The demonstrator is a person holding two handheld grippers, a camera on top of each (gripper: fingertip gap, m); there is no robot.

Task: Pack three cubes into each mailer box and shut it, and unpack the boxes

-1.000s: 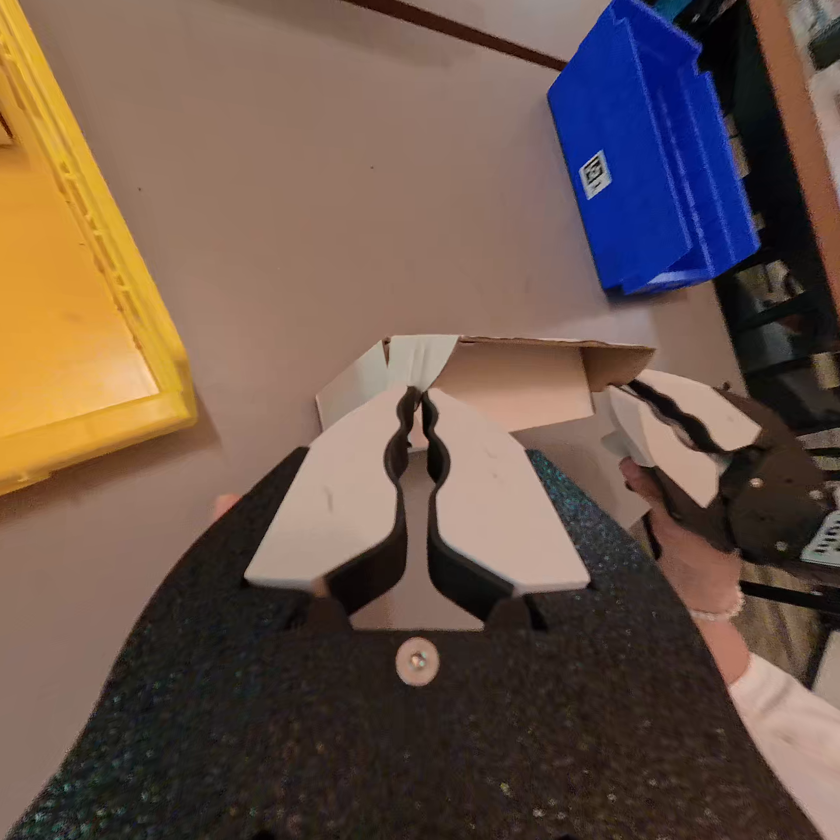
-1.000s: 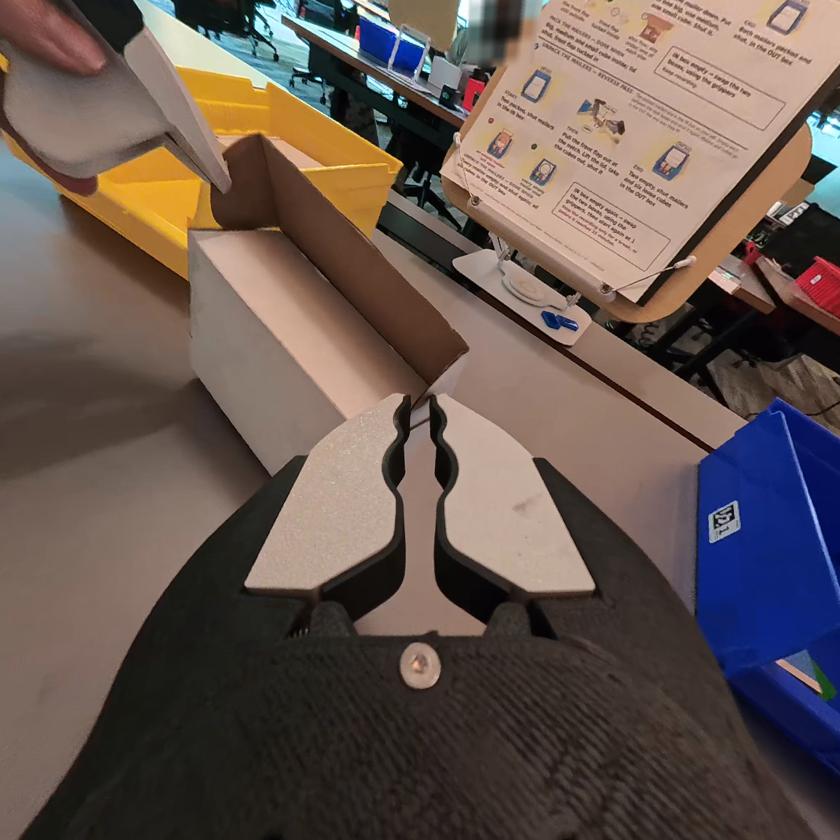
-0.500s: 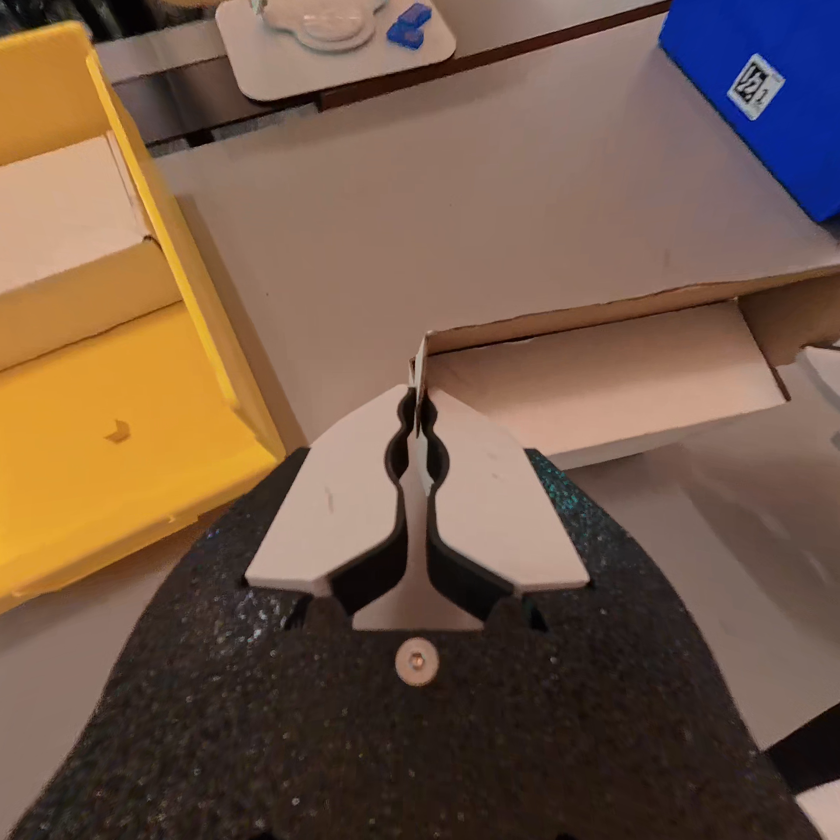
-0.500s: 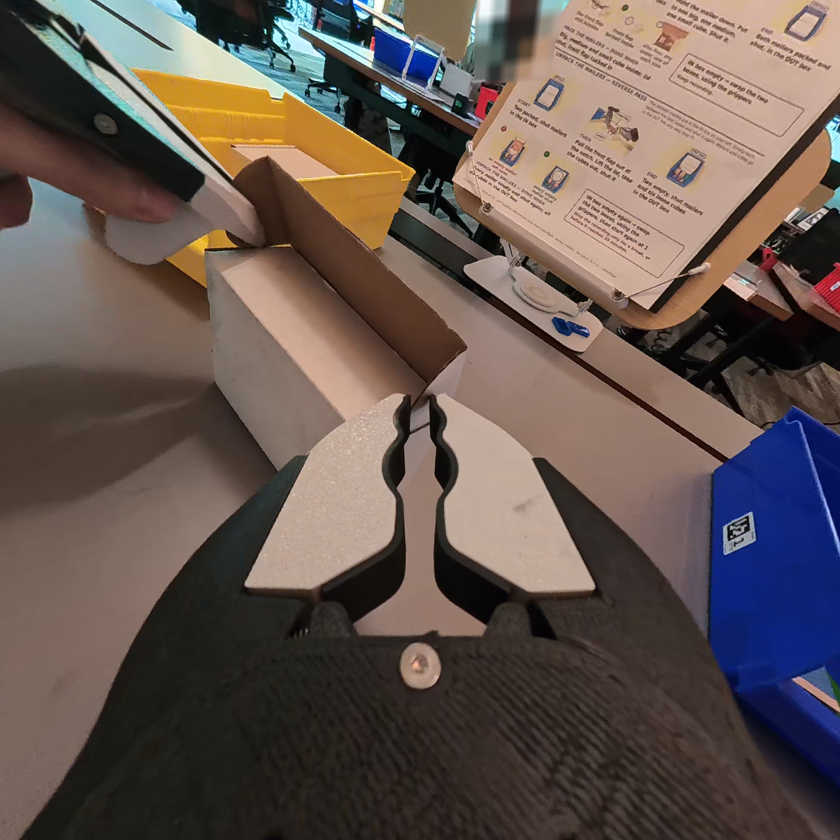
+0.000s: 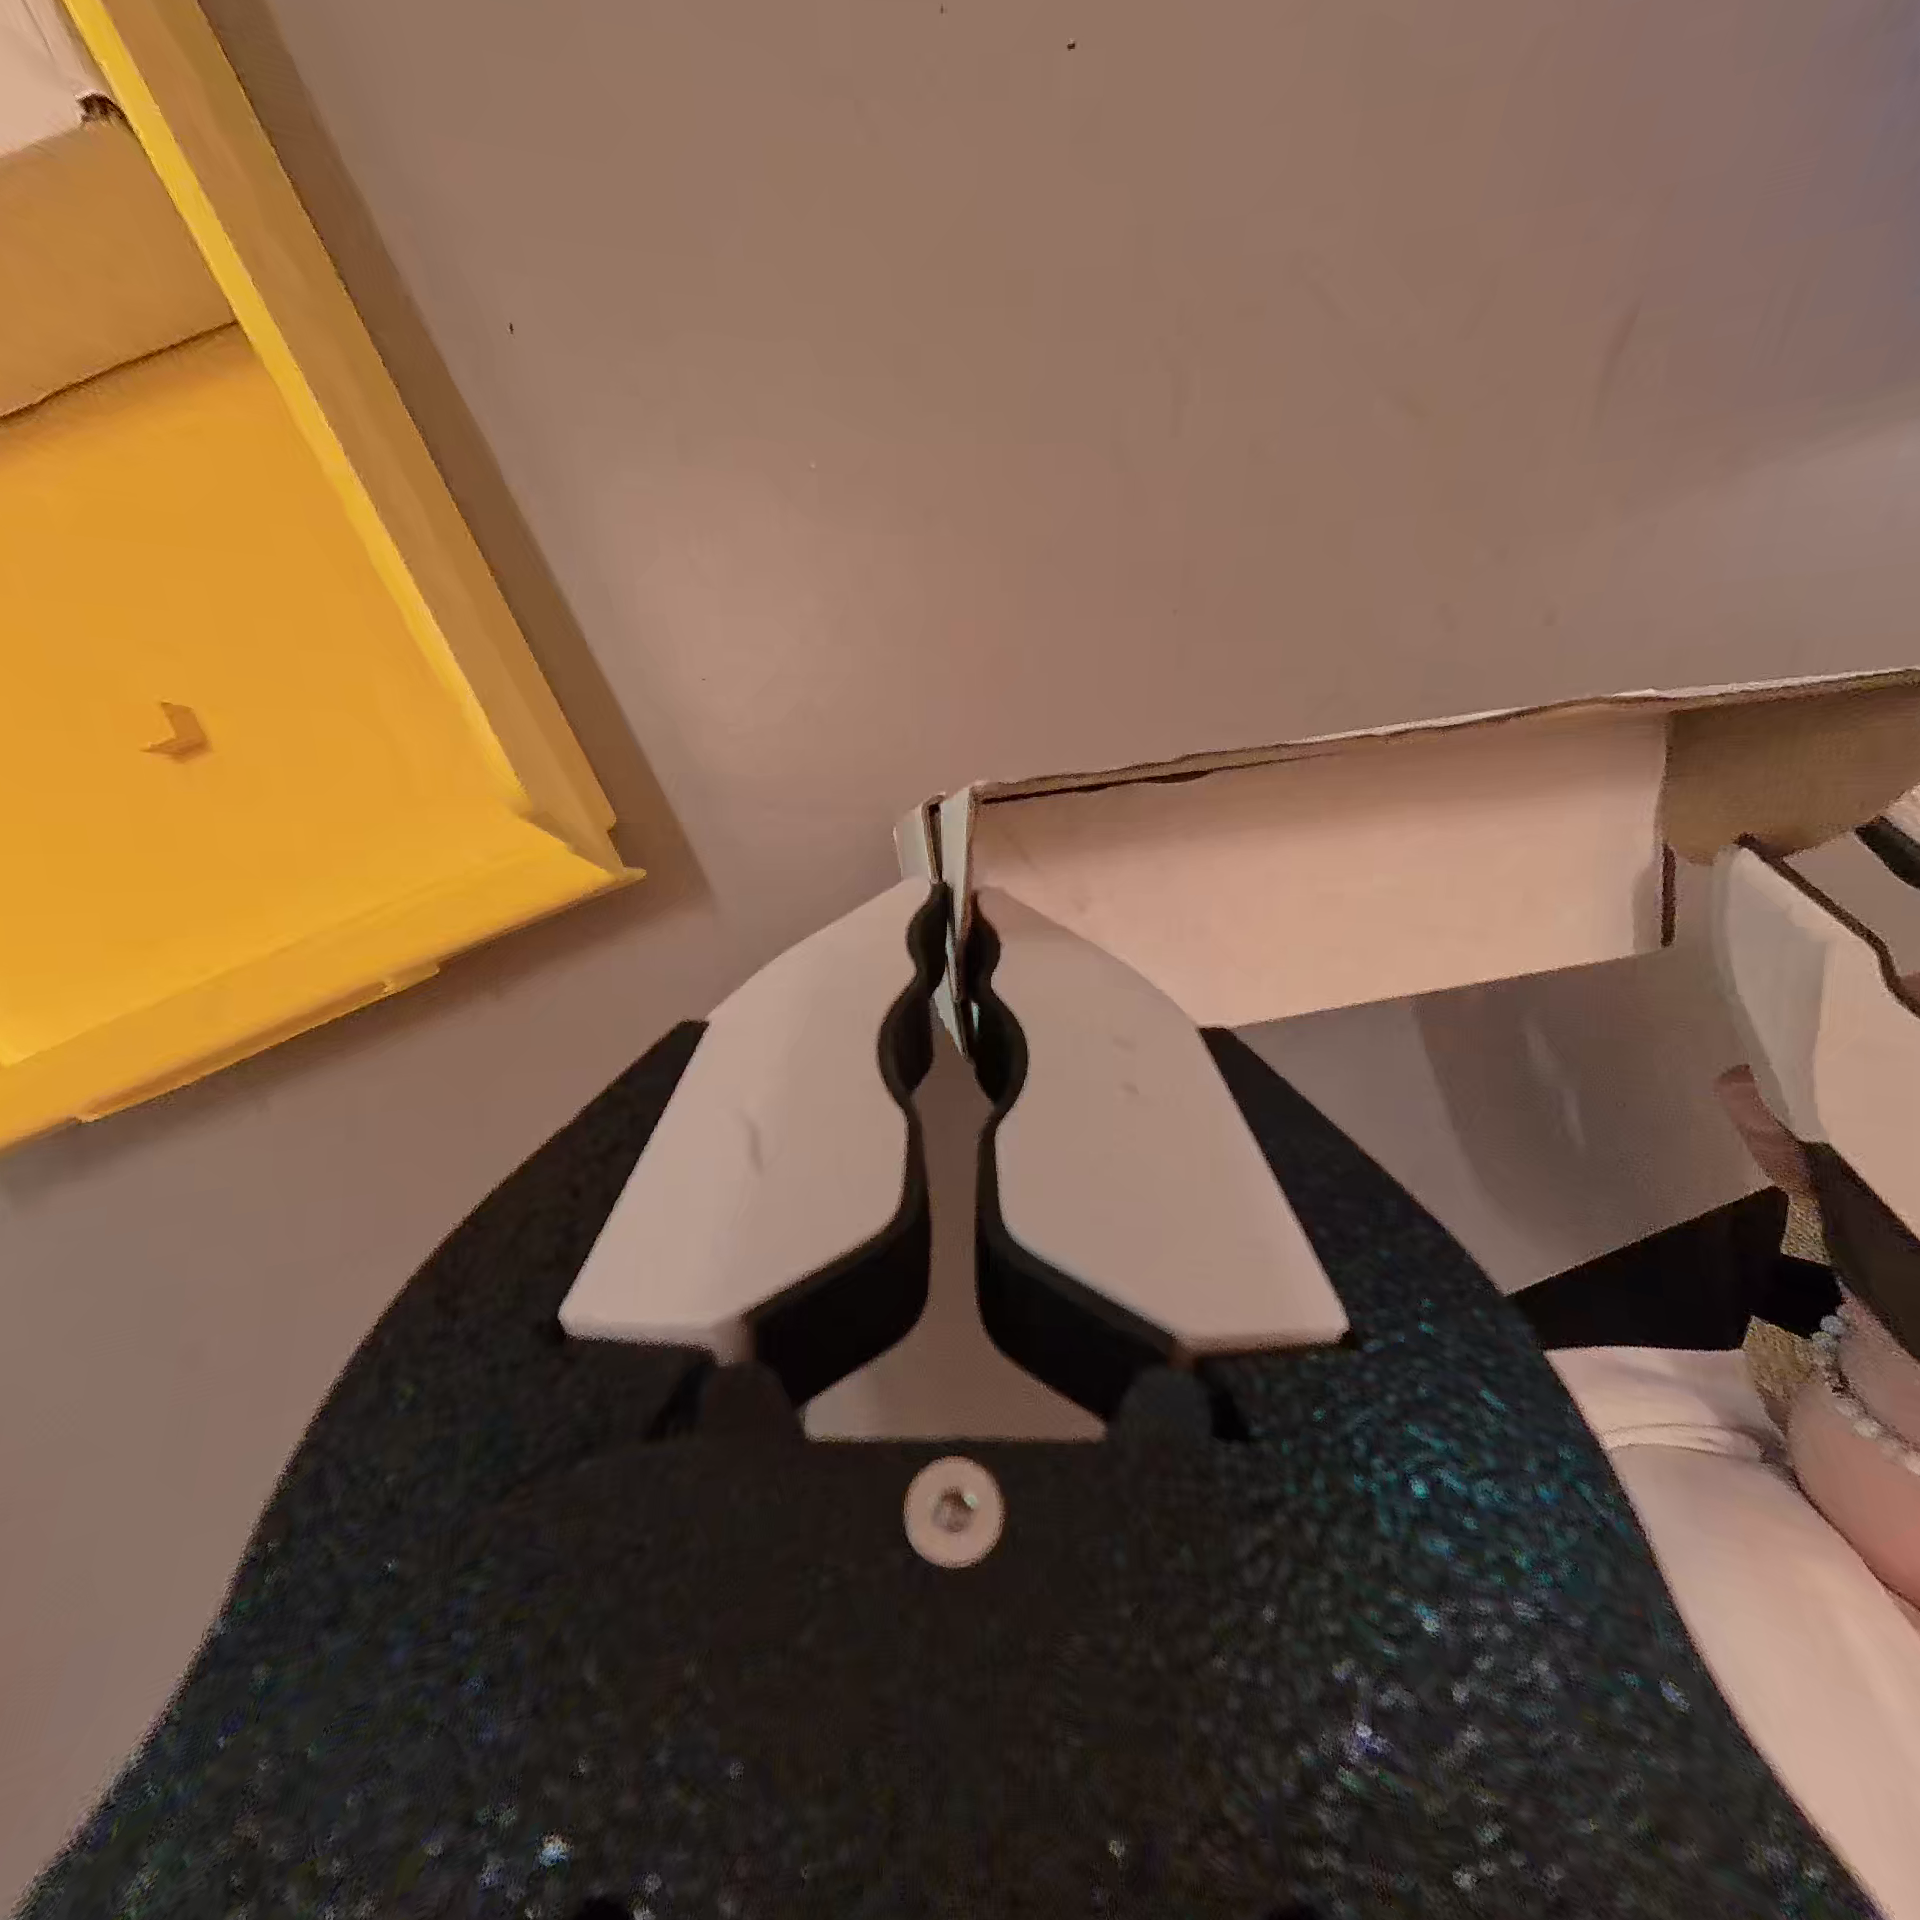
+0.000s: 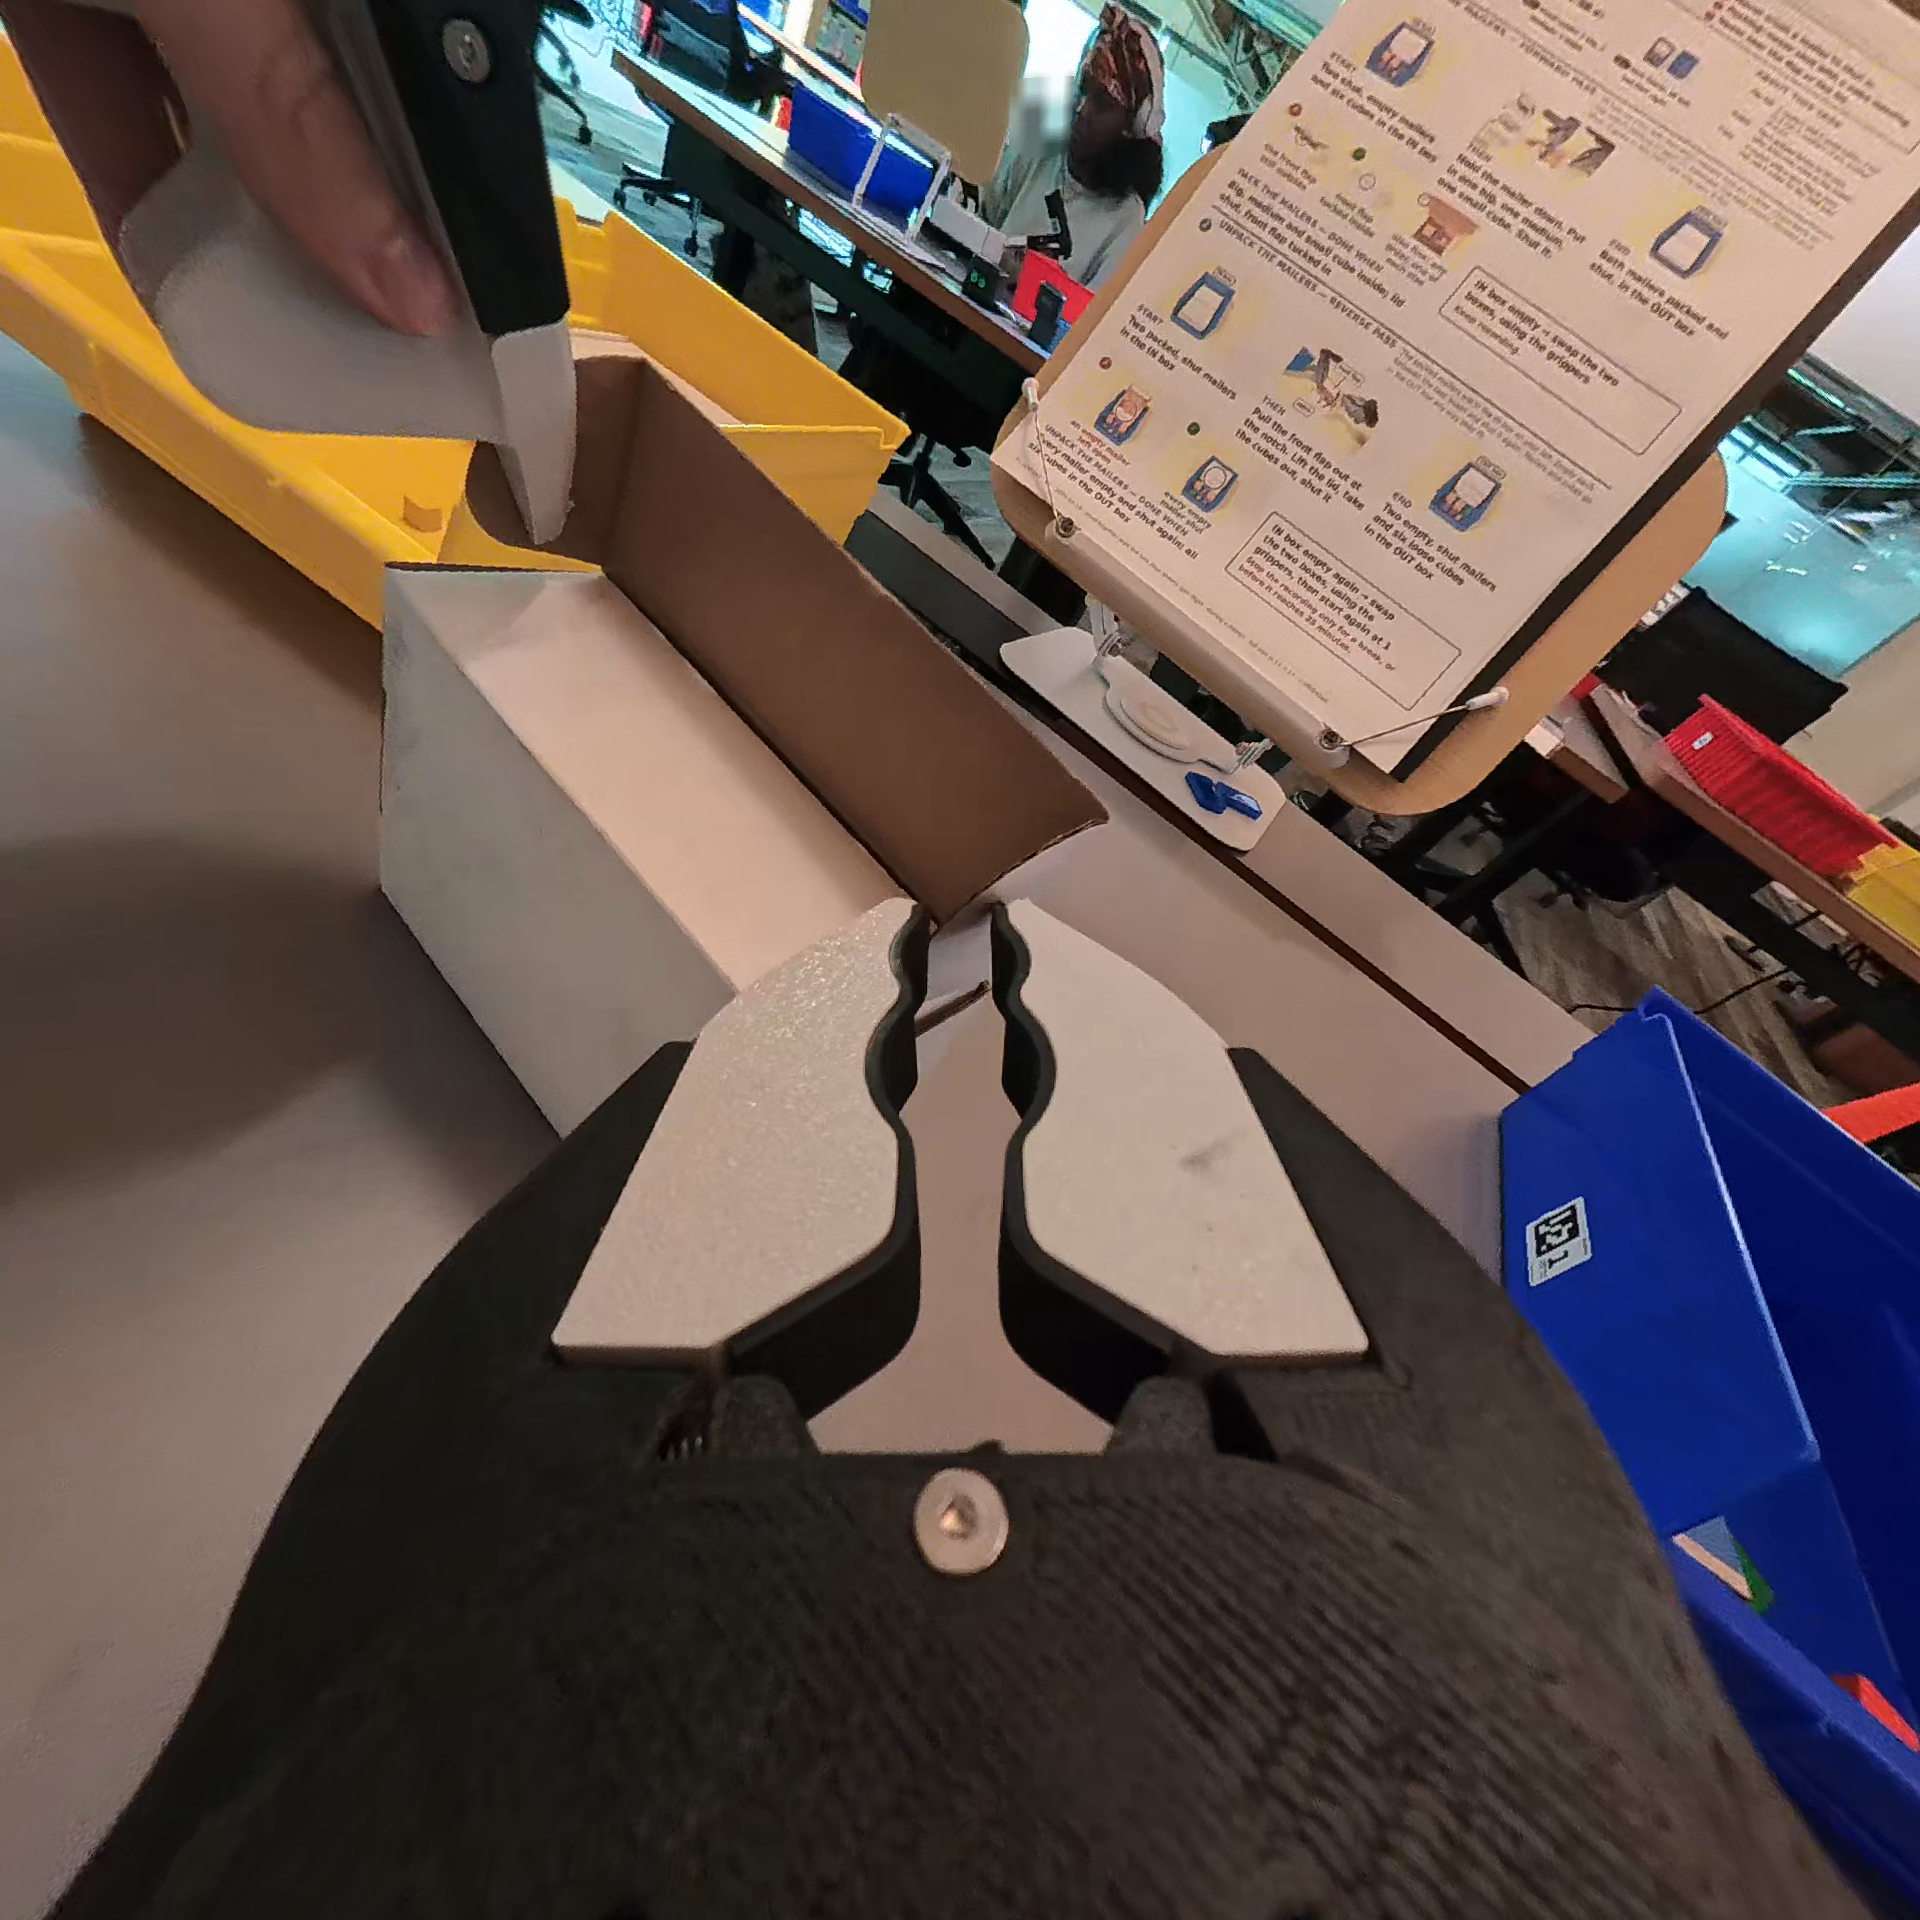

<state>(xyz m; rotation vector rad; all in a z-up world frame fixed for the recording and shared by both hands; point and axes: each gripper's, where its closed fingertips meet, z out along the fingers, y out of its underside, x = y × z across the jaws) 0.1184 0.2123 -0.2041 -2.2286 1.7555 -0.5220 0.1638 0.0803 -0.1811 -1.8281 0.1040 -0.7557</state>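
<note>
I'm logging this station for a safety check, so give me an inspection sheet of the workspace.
Surface: grey table, bare around the box.
Job's things: white mailer box, front flap raised; another box in the yellow bin; cubes in the blue bin.
Clutter: instruction sheet on stand.
Grippers: left gripper shut on a side flap; right gripper shut on the opposite flap.
Cables: nothing seen.
Surroundings: desks, chairs, a seated person.

A printed instruction sheet (image 6: 1455, 343) with small coloured pictures and blocks of text is clipped to a rounded tan wooden board on a white stand at the back of the bench (image 6: 208, 1039). A white square sticker with a black coded marker (image 6: 1560, 1241) sits on the blue plastic bin's (image 6: 1704, 1299) side wall.
</note>
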